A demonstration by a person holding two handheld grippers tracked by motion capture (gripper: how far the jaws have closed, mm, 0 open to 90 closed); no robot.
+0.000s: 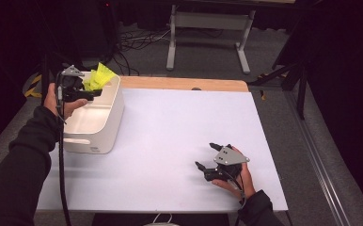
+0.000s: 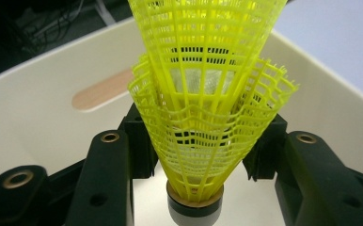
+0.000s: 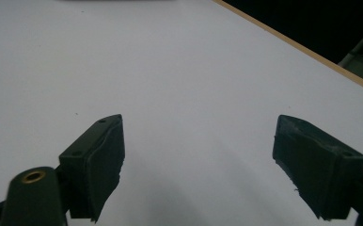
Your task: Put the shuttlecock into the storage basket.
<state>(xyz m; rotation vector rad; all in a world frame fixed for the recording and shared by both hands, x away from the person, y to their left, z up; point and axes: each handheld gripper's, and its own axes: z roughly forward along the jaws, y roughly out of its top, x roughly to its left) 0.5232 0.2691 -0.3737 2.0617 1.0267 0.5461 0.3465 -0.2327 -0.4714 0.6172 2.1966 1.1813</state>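
A yellow plastic-mesh shuttlecock (image 1: 99, 76) with a dark cork base sits between the jaws of my left gripper (image 1: 94, 88), held over the far end of a white bin (image 1: 116, 108). In the left gripper view the shuttlecock (image 2: 203, 117) looks like two nested skirts, base toward the camera. My left gripper (image 2: 201, 146) is shut on the lower skirt, one pad on each side, with the bin's wall (image 2: 38, 103) behind. At the near right of the table my right gripper (image 1: 205, 155) rests open. Nothing lies between the jaws of the right gripper (image 3: 198, 155).
The white table (image 1: 170, 122) has a wooden strip (image 1: 184, 84) along its far edge. The bin stands at the table's left side. A grey metal stand (image 1: 208, 28) and cables are on the floor beyond.
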